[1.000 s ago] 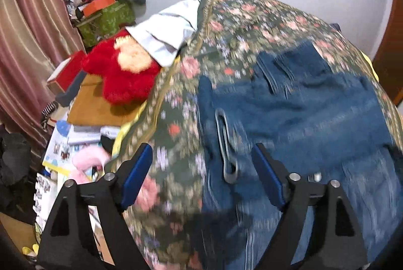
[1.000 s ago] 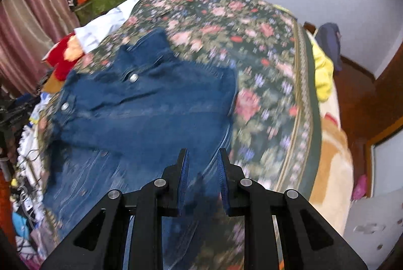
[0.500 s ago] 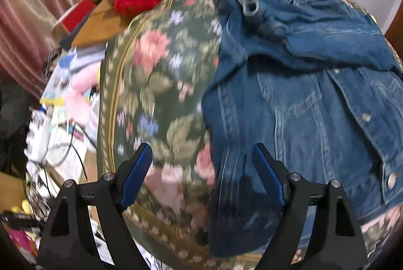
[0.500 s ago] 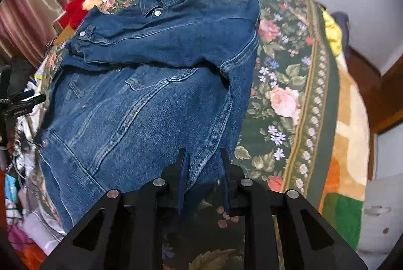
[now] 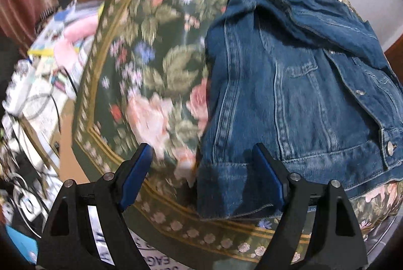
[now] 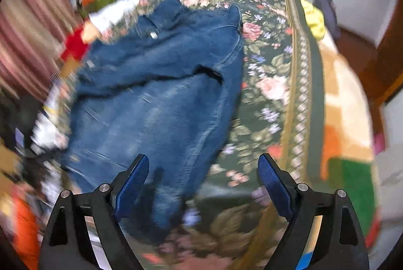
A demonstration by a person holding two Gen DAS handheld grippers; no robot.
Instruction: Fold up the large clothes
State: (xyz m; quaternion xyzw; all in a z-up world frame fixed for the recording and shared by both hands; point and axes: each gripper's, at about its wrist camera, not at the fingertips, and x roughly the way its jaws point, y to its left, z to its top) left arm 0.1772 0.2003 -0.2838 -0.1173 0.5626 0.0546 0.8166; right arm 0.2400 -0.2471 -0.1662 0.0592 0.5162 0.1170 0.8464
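We have the denim jacket (image 5: 297,83) lying spread on the bed (image 5: 156,63), on the floral cover. In the L wrist view it fills the right half of the frame, collar toward the upper centre, hem at the lower centre. One sleeve is laid across the upper body.

Jaws, L: the left gripper (image 5: 201,179) stands wide open. The near hem corner lies between the pads; neither pad presses on it, so nothing is held.

Jaws, R: the right gripper (image 6: 202,184) has just been opening and now stands wide. The jacket's lower edge lies under the left pad in the R wrist view, with bare bed cover under the rest of the gap. Nothing is gripped. This view is blurred, so fine detail is not readable.

Handling, our judgement:
- Denim is heavy for cloth and semi-stiff. It should hold a crease but sag if lifted by one point.
- Surface is rough, so slip in the pads is unlikely.
- Seams, hem band and cuff are thick; a grip there needs wide jaws.
- Metal buttons (image 5: 390,147) at the lower right are hard; avoid pinching on them.

Where to grip: we recommend the two hem corners, one per gripper, approx. on the double-stitched band. Lifting both together should keep the fold line straight.
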